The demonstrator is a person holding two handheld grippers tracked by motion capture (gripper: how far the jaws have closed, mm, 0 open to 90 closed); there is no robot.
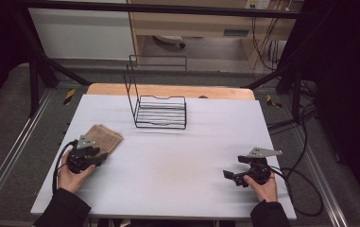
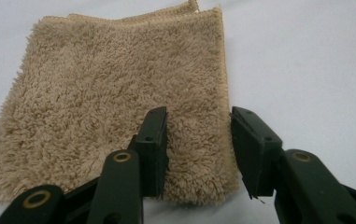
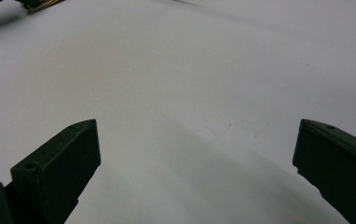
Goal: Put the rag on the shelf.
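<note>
**Left jaws astride the towel's edge, right jaws wide over bare table**

The folded tan towel [image 1: 103,137] lies flat in the left half of the high view, on the white table [image 1: 177,161], nearer its left edge than its centre. In my left gripper view the towel [image 2: 115,93] is a deep, shaggy terry pile, roughly square, with a stitched hem down its right side and a second layer showing at the upper edge.

My left gripper [image 1: 91,153] sits at the towel's near corner in the high view, my hand wrapped round its body from below. My left gripper [image 2: 199,140] has its jaws partly open: one black jaw rests on the pile, the other stands on the table just outside the hem, so the towel's right edge lies between them. The pads do not yet press together on the cloth; nothing is gripped.

My right gripper [image 1: 230,176] is in the lower right of the high view, low over the table and well apart from the towel. Its jaws stand wide open over the smooth white surface, with nothing between them.

A black wire rack [image 1: 161,112], with a ribbed base and a tall open frame, stands at the table's far centre. Grey floor, metal rails and trailing cables surround the table.
</note>
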